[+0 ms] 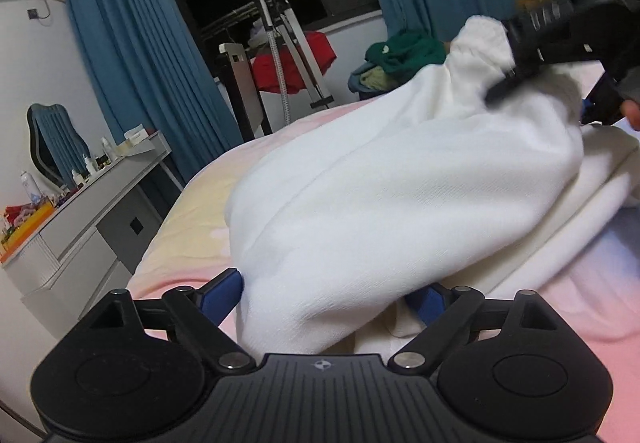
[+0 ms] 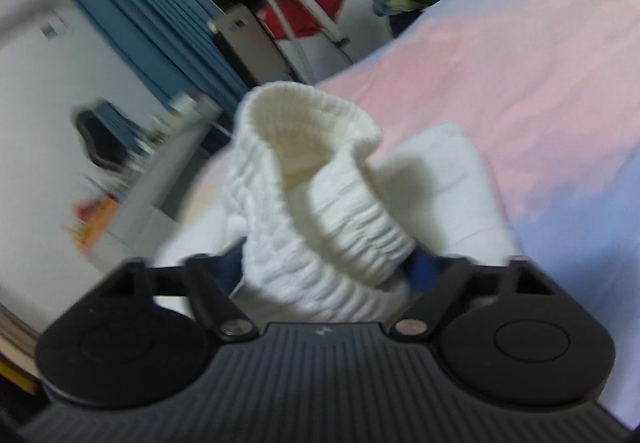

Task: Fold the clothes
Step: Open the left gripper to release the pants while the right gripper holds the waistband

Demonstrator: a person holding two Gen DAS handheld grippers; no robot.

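Note:
A white knit sweater lies on a pink bed, partly lifted. My left gripper is shut on a fold of the sweater's sleeve near the bed; its blue pads press the cloth from both sides. My right gripper is shut on the sleeve's ribbed cuff and holds it up above the bed. The right gripper also shows in the left wrist view at the upper right, with the cuff bunched in it. The rest of the sweater lies folded under the lifted sleeve.
A grey dresser with bottles stands left of the bed. Blue curtains, a dark window, a metal stand with red cloth and a pile of green clothes are beyond the bed's far edge. Pink sheet spreads to the right.

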